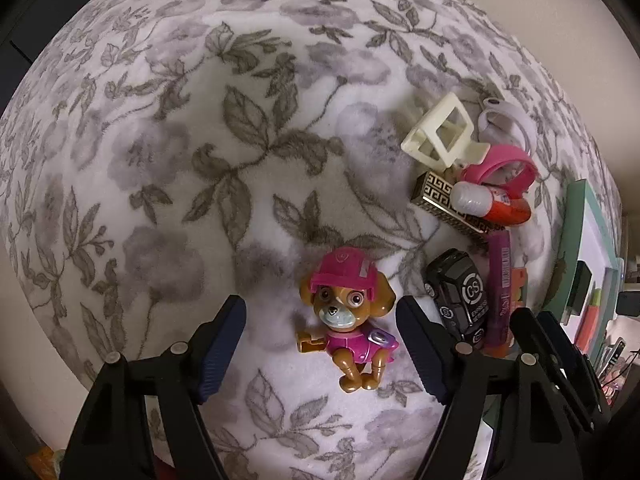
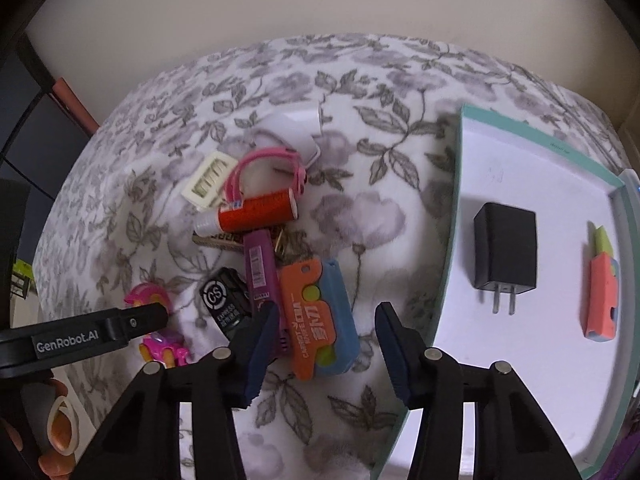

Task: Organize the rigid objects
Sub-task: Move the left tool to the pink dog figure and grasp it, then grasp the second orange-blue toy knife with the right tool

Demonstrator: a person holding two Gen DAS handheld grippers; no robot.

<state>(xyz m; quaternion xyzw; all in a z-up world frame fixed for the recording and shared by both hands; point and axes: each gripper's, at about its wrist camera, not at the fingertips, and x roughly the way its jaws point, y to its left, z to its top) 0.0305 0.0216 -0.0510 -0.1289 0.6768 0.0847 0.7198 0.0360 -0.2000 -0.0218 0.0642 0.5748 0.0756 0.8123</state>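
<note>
Left wrist view: left gripper (image 1: 322,344) spread around the puppy figure (image 1: 347,322), pads clear. Right gripper (image 2: 326,354) gapes over the orange toy knife (image 2: 316,320), beside the tray (image 2: 456,184).

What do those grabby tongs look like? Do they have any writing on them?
Both tongs look alike. The left tongs and right tongs have chunky black plastic arms with round silver pins and dark blue ribbed pads on the inside. From the right camera, white letters on the left tongs' black side read GenRobot.AI. No cables or sleeves show.
</note>
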